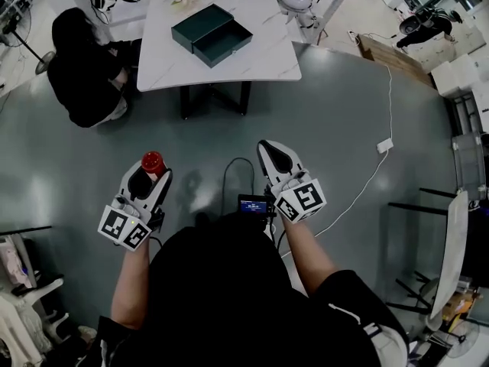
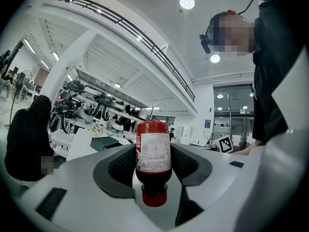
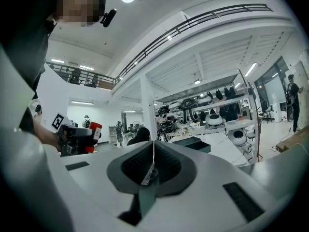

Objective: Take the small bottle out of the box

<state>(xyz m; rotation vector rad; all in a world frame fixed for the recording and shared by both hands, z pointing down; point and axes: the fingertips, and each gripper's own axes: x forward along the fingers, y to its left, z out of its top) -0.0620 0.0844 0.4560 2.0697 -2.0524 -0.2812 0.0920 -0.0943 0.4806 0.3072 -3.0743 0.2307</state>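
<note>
One view, the left gripper's, shows the small bottle's [image 2: 153, 179] printed label [image 2: 153, 151].

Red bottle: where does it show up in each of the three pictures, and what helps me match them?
Head view: the red bottle sits lower left, at the left gripper's tip.
Left gripper view: dead centre, cap toward the camera, clamped between the jaws.
Right gripper view: small, at the left, mid-height.
Shared landmark: the dark green box on the white table, in all three.
</note>
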